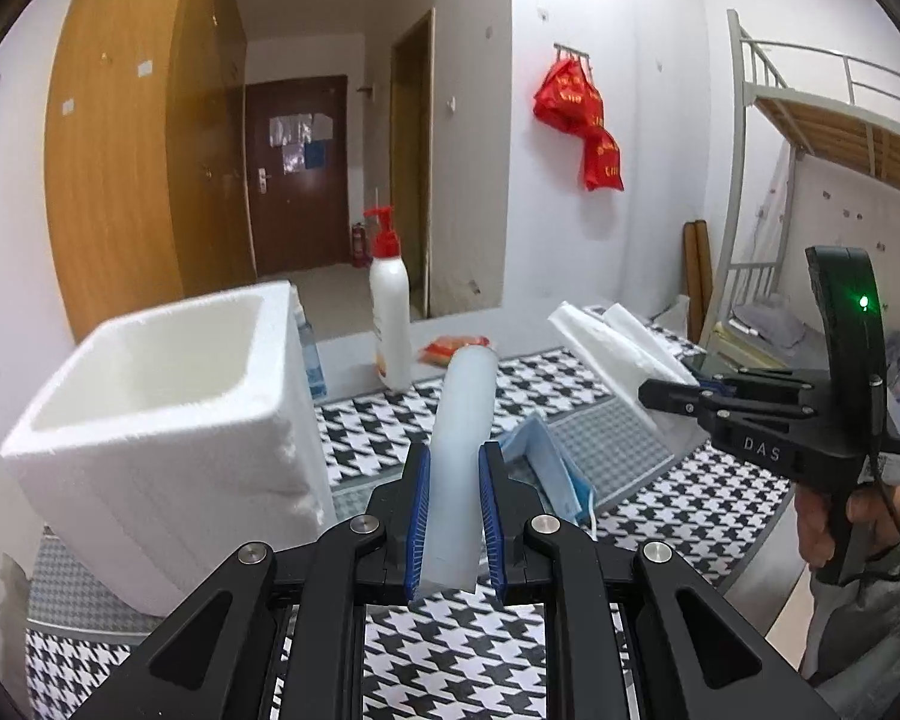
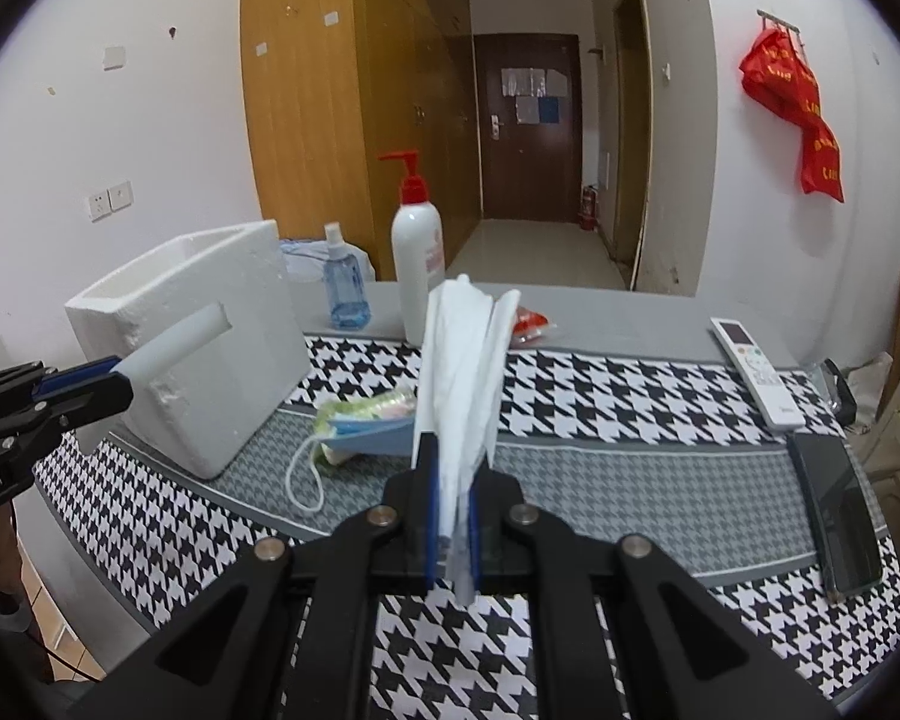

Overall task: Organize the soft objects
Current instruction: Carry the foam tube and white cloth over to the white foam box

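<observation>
The left gripper [image 1: 455,483] is pinching a pale foam strip [image 1: 465,408] — its blue pads [image 1: 421,504] are pressing on both sides of the strip's near end, and the rest is sticking out forward and upward past the fingertips. Just to the left of these jaws a white foam box [image 1: 168,420] is standing open-topped on the houndstooth cloth [image 1: 450,654]; a blue mask [image 1: 549,468] is lying just right of the jaws, on the cloth.

The right gripper [image 2: 452,480] is clamping a folded white tissue [image 2: 465,360], held upright between nearly closed jaws, with the folds fanning out above the fingertips and a small tail hanging below the pads. Ahead of these jaws and slightly left, the mask is resting against a greenish packet [image 2: 378,405]. Further ahead a pump bottle [image 2: 417,258] is standing, with a blue spray bottle [image 2: 345,288] to its left — both well beyond the fingertips. To the right a remote [image 2: 756,372] and a phone [image 2: 837,510] are lying on the cloth.
</observation>
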A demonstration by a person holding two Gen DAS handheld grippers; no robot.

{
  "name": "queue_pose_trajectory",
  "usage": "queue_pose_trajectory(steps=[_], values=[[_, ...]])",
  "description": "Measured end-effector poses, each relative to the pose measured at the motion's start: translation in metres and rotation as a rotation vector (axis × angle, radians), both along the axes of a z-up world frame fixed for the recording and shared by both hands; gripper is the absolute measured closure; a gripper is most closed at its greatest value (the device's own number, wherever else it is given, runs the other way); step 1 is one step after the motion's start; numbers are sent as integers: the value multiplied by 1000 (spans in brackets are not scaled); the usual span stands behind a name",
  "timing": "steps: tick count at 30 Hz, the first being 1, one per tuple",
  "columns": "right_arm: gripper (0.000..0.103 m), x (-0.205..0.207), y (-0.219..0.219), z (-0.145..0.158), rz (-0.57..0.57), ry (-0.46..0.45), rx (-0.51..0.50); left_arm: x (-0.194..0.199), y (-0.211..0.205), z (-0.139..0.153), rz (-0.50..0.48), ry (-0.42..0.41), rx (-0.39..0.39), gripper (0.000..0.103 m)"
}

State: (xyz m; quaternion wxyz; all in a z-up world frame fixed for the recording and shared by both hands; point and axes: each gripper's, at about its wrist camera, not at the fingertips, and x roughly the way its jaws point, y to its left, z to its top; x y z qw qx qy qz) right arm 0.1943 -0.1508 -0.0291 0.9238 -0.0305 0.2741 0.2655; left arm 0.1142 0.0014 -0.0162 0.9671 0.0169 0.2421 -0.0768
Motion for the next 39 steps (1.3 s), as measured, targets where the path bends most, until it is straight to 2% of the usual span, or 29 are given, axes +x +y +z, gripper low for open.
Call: queue_pose_trajectory(steps=[11, 18, 39], values=[[93, -4, 8, 18, 33, -46, 36, -4, 4, 19, 29, -68, 28, 85], [93, -10, 12, 28, 53, -79, 60, -6, 9, 28, 34, -87, 10, 85], [92, -20, 33, 55, 132, -148, 97, -21, 23, 52, 135, -176, 28, 85]])
